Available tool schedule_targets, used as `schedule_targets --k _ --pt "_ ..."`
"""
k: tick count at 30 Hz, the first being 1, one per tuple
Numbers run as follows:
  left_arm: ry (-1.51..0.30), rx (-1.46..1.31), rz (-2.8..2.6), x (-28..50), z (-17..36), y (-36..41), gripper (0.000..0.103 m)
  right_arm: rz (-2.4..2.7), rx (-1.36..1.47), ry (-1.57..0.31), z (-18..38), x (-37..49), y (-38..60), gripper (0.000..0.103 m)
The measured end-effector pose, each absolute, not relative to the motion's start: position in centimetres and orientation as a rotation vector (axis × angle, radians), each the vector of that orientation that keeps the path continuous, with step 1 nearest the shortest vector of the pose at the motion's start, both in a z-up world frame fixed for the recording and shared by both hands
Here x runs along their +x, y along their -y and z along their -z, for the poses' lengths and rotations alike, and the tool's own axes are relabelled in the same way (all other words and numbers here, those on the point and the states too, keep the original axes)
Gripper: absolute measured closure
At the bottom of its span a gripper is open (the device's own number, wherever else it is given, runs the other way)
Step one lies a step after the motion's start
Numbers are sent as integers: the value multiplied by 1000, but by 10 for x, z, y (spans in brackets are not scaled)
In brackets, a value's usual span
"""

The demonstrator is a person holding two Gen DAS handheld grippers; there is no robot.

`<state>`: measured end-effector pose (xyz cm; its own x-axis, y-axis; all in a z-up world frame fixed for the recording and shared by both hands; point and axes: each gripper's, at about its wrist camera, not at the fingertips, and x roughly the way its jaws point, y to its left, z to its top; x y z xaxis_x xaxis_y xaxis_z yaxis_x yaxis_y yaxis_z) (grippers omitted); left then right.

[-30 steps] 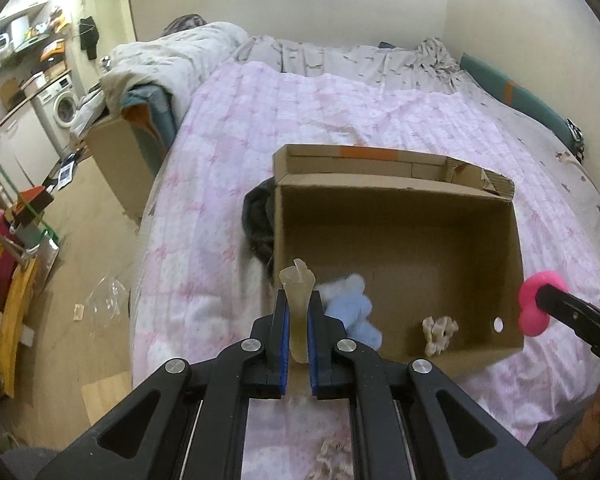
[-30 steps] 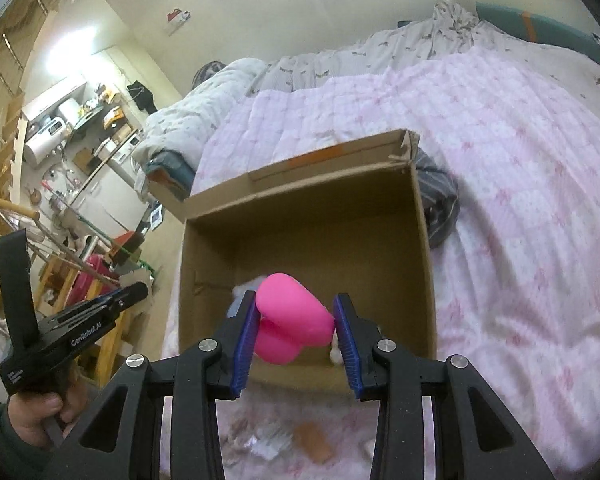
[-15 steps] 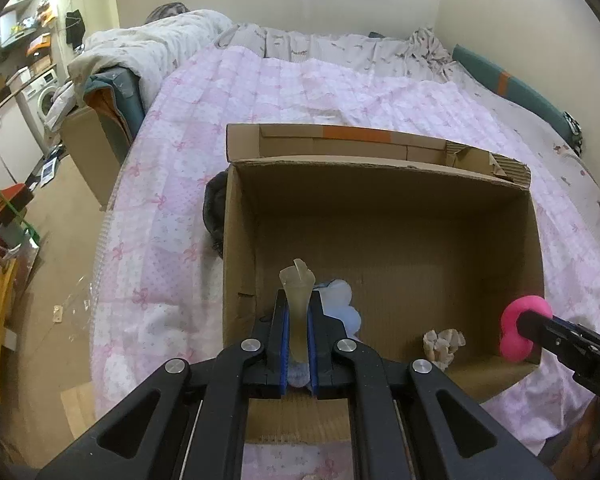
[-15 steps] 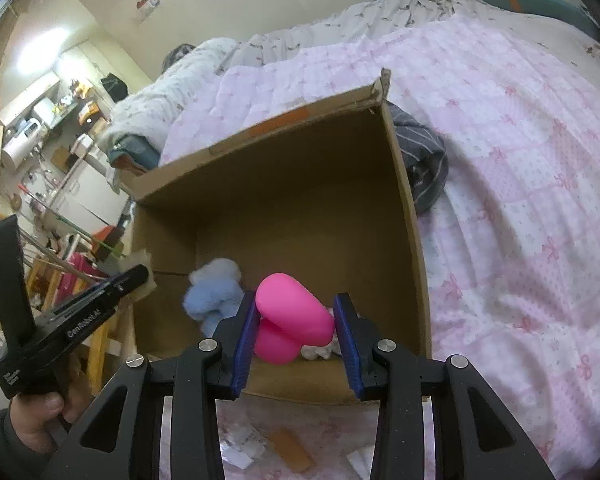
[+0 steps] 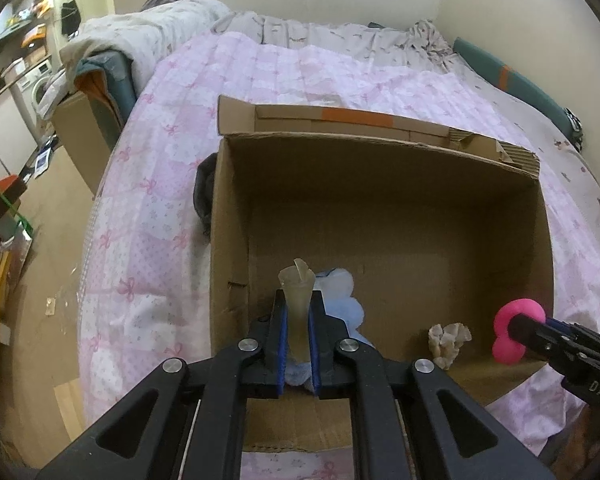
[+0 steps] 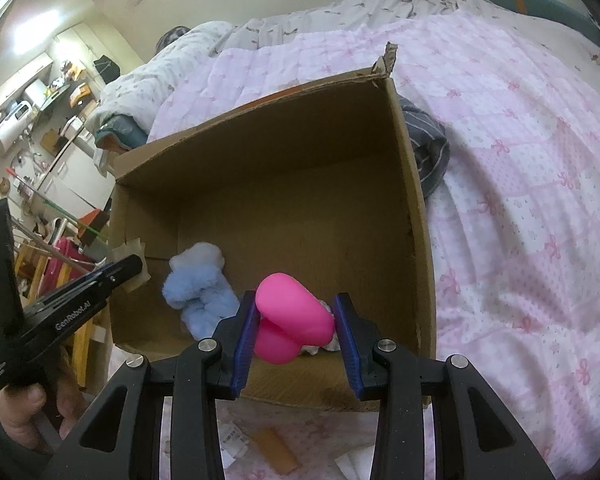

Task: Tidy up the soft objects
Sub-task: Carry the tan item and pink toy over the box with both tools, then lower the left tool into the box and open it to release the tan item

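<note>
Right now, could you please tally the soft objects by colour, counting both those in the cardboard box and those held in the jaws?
Pink: 1, the pink heart-shaped toy, held by the right gripper.
Beige: 1, the beige soft piece, held by the left gripper.
Light blue: 1, the blue plush toy, in the cardboard box.
Cream: 1, the cream plush piece, in the box.
Total: 4.

Warm indoor light, fairly even – brightest from a ceiling lamp (image 6: 40, 36) glaring at upper left. Cardboard box (image 5: 380, 184) interior sits in shade. Heavy fisheye bending and black vignette at the corners – centre sharp, edges soft and slightly smeared.
</note>
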<state>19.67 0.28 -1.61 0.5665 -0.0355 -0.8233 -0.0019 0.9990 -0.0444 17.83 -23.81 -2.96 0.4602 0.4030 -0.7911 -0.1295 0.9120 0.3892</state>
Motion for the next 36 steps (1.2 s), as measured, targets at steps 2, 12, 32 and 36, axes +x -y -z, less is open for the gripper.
schedule_targets --k 2,12,32,36 --pt "-963 -40 28 196 16 -1 94 -331 289 -1052 31 179 237 63" --pt "-976 -28 46 194 19 6 90 -342 258 -1066 34 178 233 63" --pt "-951 -9 43 188 15 13 43 -345 242 -1088 38 179 230 63" --pt "-956 -10 30 190 15 12 43 -343 237 -1095 39 178 229 63"
